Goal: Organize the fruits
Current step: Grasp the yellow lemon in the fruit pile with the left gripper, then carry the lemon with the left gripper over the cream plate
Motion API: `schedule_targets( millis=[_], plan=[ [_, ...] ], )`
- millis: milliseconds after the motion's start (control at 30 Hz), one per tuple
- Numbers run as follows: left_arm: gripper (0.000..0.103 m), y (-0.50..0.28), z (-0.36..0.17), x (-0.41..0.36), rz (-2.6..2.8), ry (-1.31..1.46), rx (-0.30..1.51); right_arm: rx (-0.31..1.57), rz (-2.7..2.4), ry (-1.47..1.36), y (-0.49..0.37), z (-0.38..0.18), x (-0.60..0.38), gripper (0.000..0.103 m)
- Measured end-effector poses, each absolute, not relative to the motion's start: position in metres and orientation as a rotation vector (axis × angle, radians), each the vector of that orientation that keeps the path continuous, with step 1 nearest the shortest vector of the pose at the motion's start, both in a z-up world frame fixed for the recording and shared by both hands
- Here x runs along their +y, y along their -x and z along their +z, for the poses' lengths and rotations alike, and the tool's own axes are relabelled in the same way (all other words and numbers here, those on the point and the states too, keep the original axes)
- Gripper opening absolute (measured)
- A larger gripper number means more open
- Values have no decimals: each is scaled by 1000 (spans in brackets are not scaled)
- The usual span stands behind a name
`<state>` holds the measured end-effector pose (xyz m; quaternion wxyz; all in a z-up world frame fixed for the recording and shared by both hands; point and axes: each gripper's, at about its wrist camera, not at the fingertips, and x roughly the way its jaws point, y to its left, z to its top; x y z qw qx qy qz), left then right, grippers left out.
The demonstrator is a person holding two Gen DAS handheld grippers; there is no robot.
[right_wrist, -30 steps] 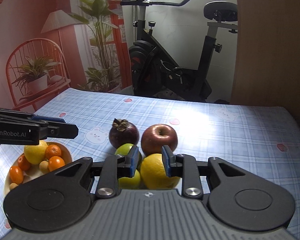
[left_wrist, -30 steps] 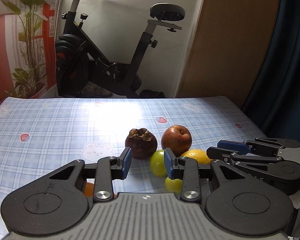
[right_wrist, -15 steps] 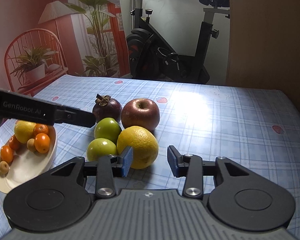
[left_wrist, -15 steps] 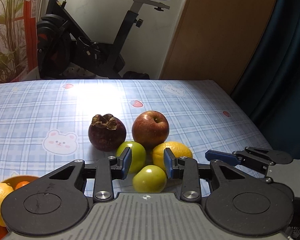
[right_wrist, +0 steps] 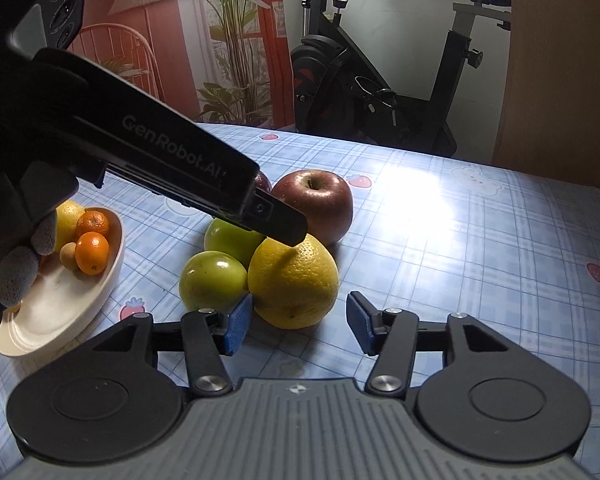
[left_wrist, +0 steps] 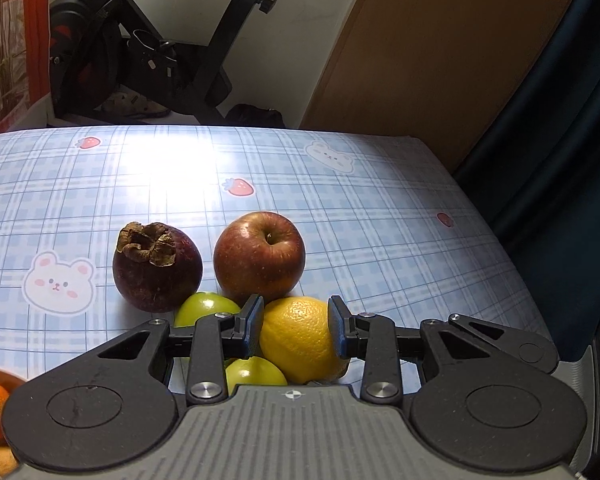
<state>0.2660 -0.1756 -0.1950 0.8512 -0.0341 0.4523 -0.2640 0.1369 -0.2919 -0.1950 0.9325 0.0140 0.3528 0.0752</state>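
A yellow-orange citrus (left_wrist: 298, 338) lies on the blue checked tablecloth with two green fruits (left_wrist: 206, 310), a red apple (left_wrist: 260, 254) and a dark mangosteen (left_wrist: 158, 266). My left gripper (left_wrist: 296, 324) has its blue pads on both sides of the citrus and looks closed on it. In the right wrist view the left gripper's body crosses above the citrus (right_wrist: 294, 282). My right gripper (right_wrist: 298, 322) is open and empty, just in front of the citrus. The green fruits (right_wrist: 214, 286) and the apple (right_wrist: 314, 204) show there too.
A cream bowl (right_wrist: 64, 304) with small oranges and a lemon sits at the left. The table's right edge (left_wrist: 512, 256) runs close to a dark curtain. An exercise bike (right_wrist: 380, 80) stands beyond the far edge.
My left gripper has moved right from the green fruits onto the citrus and closed on it. My right gripper let go of the citrus, opened wide and drew back.
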Motion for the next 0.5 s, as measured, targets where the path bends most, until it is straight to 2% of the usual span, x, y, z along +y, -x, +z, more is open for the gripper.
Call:
schedule_targets(
  millis=[500],
  plan=[
    [38, -273, -200, -184, -613, 95, 989, 734, 151, -95, -139, -203, -299, 55]
  ],
)
